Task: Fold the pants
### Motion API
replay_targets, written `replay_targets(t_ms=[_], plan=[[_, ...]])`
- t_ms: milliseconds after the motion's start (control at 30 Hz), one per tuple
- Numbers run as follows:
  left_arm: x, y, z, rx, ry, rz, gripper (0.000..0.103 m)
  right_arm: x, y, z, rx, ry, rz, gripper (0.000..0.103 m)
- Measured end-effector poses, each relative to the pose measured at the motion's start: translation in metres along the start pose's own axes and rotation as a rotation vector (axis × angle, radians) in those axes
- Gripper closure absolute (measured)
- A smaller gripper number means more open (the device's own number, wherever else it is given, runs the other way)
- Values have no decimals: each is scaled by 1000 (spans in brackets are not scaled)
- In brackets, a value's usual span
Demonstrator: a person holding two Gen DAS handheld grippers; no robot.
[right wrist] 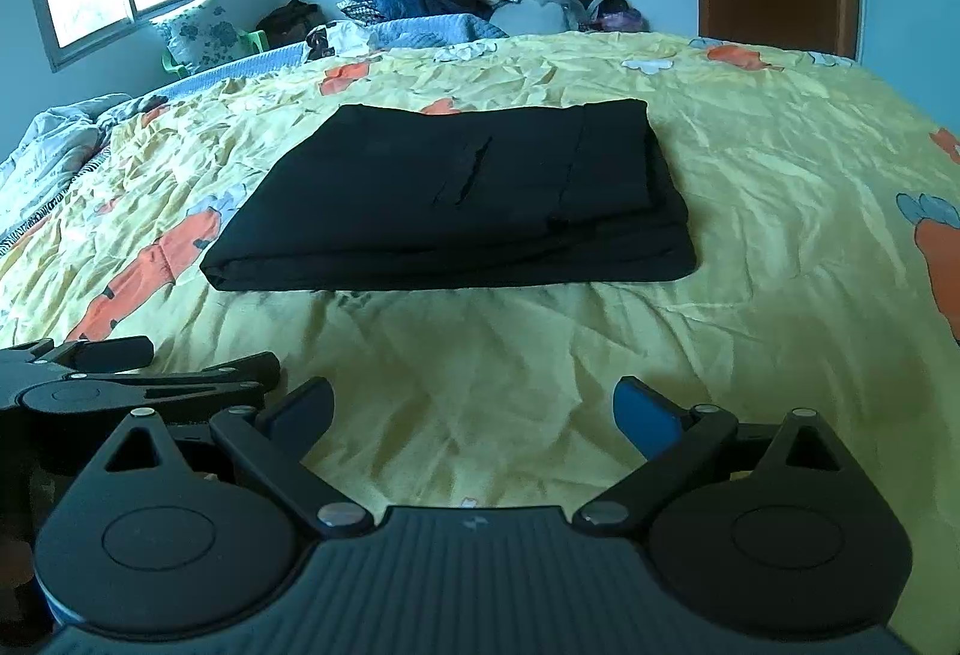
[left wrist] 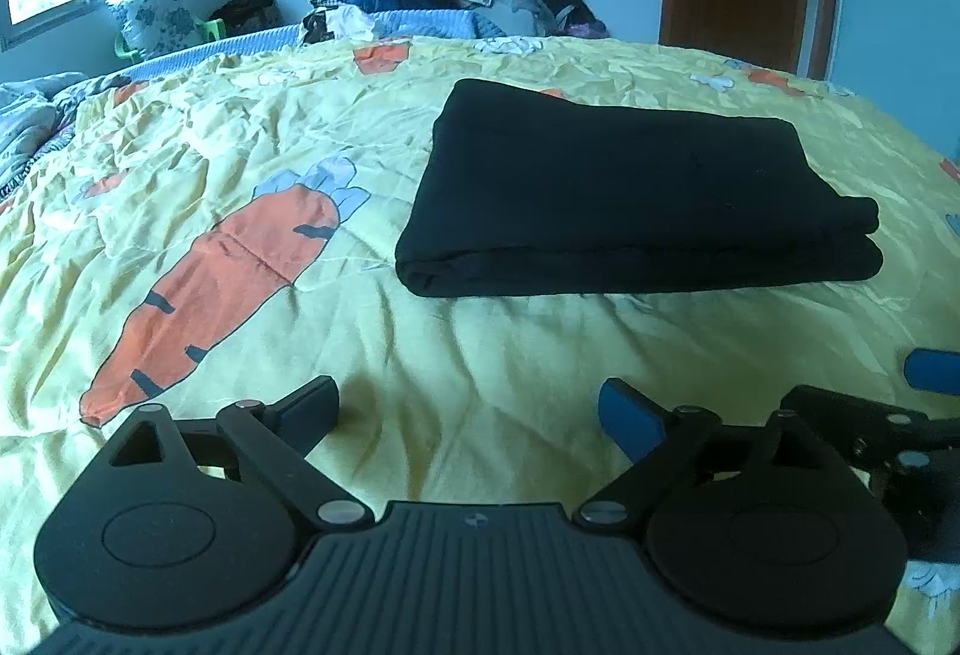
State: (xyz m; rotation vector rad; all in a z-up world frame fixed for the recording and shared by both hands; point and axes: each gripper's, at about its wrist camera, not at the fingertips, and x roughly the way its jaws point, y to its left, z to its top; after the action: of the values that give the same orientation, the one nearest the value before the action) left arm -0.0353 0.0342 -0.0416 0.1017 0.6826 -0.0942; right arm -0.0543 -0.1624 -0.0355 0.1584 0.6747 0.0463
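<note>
Both matte tongs, left tongs (left wrist: pixel 468 412) and right tongs (right wrist: pixel 474 409), gape apart before flat-folded black pants (right wrist: pixel 456 199) on crinkled quilt (right wrist: pixel 780 211)

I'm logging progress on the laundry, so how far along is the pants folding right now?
Done: the black pants lie folded into a flat, layered rectangle on the yellow carrot-print bedspread. In hand: nothing; the left gripper and right gripper are both open, short of the pants. Left: seemingly nothing, perhaps a final tidy.
</note>
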Motion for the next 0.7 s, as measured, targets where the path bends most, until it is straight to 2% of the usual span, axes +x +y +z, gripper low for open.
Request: replay_targets(t_ms=[167, 467, 600, 700], plan=[[-2, -3, -6, 21, -34, 3, 1, 8, 1, -6, -16, -7, -32, 2], [-6, 6, -11, 2, -37, -6, 0, 10, 3, -16, -39, -51, -67, 0], [-6, 13, -13, -19, -33, -4, 0, 3, -6, -17, 24, -98, -98, 0], [-4, 18, -13, -44, -23, -24, 0, 6, -17, -16, 88, -84, -103, 0]])
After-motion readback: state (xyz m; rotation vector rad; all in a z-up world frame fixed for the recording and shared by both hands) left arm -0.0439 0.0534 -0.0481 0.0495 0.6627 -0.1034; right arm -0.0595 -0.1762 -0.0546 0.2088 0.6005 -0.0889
